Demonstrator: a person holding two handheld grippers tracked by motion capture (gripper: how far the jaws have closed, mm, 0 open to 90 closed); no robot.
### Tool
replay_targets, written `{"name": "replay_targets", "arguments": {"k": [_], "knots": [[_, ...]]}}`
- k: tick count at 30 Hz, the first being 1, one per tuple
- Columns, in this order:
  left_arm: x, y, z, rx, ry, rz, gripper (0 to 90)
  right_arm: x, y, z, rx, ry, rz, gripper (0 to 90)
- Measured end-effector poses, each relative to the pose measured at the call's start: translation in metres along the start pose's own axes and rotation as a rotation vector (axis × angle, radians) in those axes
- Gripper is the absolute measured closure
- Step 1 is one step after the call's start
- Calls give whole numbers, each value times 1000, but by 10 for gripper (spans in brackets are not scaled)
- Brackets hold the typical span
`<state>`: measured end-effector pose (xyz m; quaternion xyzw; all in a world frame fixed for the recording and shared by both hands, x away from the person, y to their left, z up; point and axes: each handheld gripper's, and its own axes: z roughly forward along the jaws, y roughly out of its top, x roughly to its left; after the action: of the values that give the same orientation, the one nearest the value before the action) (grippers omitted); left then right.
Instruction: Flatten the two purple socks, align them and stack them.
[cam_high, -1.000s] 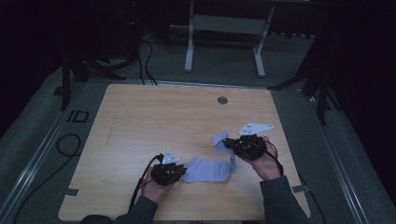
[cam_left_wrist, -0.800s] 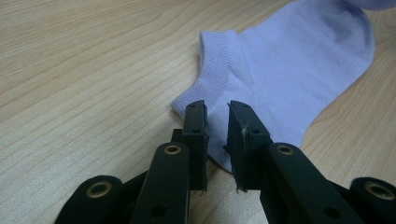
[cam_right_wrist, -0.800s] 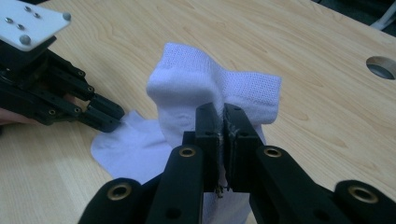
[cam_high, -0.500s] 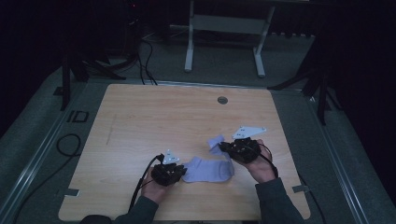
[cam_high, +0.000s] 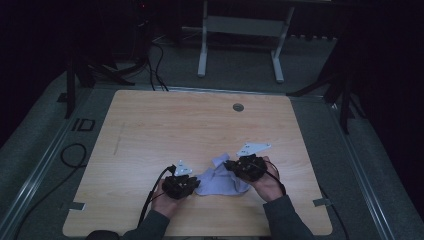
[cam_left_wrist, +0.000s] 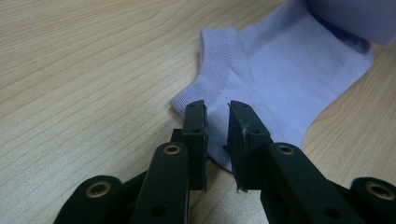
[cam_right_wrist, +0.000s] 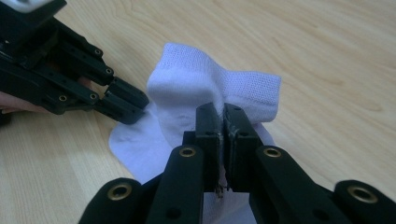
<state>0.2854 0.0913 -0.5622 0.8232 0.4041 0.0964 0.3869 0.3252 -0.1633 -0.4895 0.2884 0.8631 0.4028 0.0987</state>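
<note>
**A:** At the near edge of the desk (cam_high: 150, 125), toward its right corner, your two grippers work a pale lavender sock (cam_high: 220, 181). Where does each stand?

**B:** Your left gripper (cam_high: 192, 186) sits at the sock's left end. In the left gripper view its fingers (cam_left_wrist: 195, 126) stand a narrow gap apart at the corner of the ribbed cuff (cam_left_wrist: 215, 65); whether they nip the fabric or only rest on it, I cannot tell. Your right gripper (cam_high: 231, 166) is at the sock's far right end, its fingers (cam_right_wrist: 208, 126) pressed together on a raised fold of the knit, as the right gripper view shows.

**A:** And the sock itself?

**B:** Most of it lies flat on the wood between your hands; the end you pinch on the right is lifted and doubled back over the flat part, toward your left gripper.

**A:** Which step is this?

**B:** It reads as a fold in progress: one end anchored, the other carried across.

**A:** What does the next move call for?

**B:** Likely, lower the pinched end onto the flat part, line it up with the cuff, then spread your right fingers to let go. Hold the left end steady so the sock does not slide on the smooth desk.
</note>
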Motion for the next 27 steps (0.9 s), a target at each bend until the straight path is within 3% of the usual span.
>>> {"name": "replay_targets", "arguments": {"k": [5, 8, 13, 21, 27], "knots": [[0, 0, 0, -6, -1, 4, 760, 3, -5, 10, 14, 18, 5, 856], [-1, 0, -3, -42, 1, 3, 746, 4, -7, 13, 21, 25, 6, 856], [-7, 6, -12, -97, -51, 9, 705, 6, -10, 18, 34, 36, 7, 856], [-17, 18, -13, -120, -100, 12, 703, 7, -11, 22, 40, 44, -1, 856], [-20, 22, -9, -121, -110, 24, 678, 11, -10, 24, 41, 55, -14, 856]]}}
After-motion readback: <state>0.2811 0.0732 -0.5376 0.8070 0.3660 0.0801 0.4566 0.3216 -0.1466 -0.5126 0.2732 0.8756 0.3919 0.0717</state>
